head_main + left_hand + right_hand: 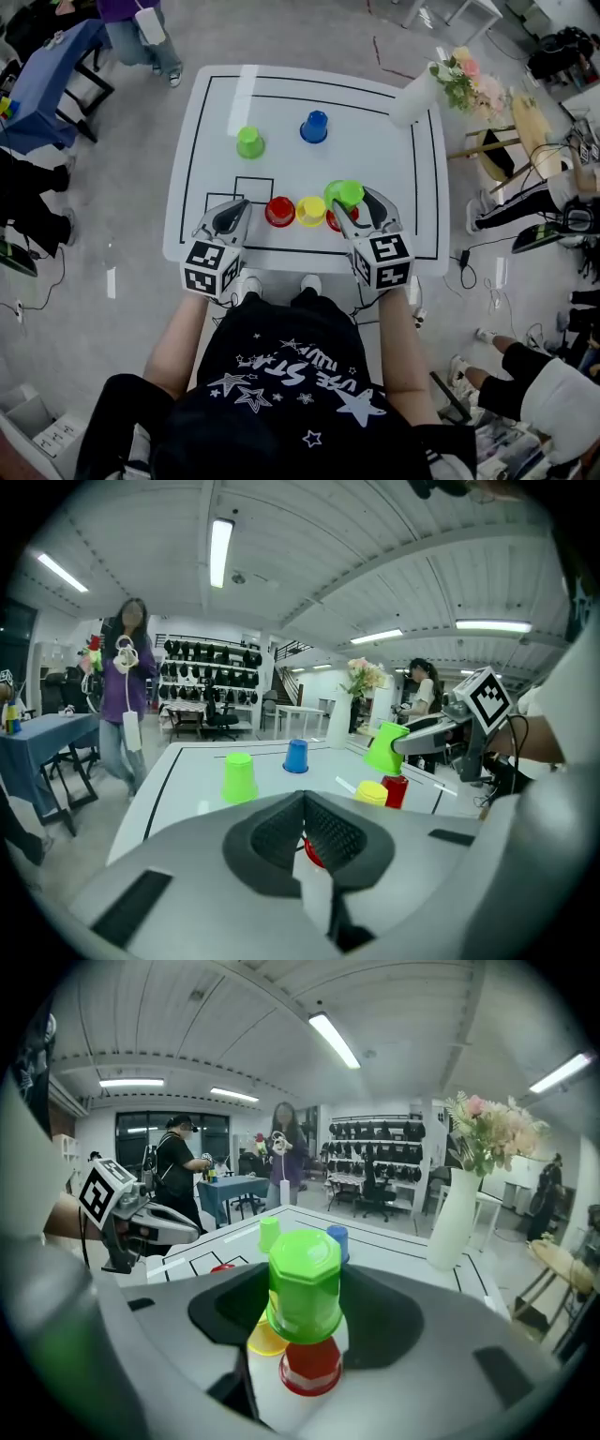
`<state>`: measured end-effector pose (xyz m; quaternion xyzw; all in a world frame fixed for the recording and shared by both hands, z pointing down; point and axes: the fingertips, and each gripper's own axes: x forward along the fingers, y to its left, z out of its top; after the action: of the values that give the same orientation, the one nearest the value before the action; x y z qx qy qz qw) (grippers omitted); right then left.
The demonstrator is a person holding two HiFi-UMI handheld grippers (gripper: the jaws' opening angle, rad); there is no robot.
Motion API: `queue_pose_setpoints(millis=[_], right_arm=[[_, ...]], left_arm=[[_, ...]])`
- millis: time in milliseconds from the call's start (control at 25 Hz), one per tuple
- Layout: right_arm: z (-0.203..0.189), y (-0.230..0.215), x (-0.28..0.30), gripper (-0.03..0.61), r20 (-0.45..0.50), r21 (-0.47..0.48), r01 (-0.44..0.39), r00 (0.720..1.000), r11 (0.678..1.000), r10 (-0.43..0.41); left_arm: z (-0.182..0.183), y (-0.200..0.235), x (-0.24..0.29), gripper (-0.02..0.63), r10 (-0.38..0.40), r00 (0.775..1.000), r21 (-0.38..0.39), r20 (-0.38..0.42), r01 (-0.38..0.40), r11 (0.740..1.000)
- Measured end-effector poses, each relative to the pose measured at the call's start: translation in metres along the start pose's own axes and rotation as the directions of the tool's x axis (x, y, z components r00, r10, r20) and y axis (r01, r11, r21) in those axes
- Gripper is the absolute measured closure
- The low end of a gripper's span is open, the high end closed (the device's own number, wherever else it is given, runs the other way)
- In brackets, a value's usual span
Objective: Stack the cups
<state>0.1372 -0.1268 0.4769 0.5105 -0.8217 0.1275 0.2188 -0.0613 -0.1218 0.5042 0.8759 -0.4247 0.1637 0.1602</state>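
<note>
My right gripper (355,202) is shut on an upside-down light green cup (346,194), tilted just above a red cup (333,222) near the table's front edge. In the right gripper view the green cup (305,1283) fills the jaws, with that red cup (310,1368) below it. A yellow cup (311,211) and a second red cup (279,211) stand in a row to its left. Farther back stand another green cup (249,142) and a blue cup (314,127). My left gripper (233,210) is shut and empty, left of the row.
The white table (394,169) carries black outline markings. A tall white vase (414,96) with flowers stands at its far right corner. A blue table (47,75) stands far left, and a person (124,691) is near it. A chair stands to the right.
</note>
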Motion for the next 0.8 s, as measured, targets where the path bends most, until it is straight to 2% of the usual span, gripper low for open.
queue_pose_setpoints(millis=[280,800], right_arm=[[-0.015,0.01,-0.002,0.341,-0.022,0.011,0.063,0.998,0.998,-0.063],[-0.021,0.016,-0.003,0.337,-0.022,0.033,0.075,0.997,0.997,-0.075]], left_arm=[[-0.004,0.006,-0.005,0.603,-0.057,0.998,0.026,-0.017,0.057,0.998],[-0.012,0.004,-0.01,0.603,-0.087,0.996,0.025,-0.028,0.088,0.996]])
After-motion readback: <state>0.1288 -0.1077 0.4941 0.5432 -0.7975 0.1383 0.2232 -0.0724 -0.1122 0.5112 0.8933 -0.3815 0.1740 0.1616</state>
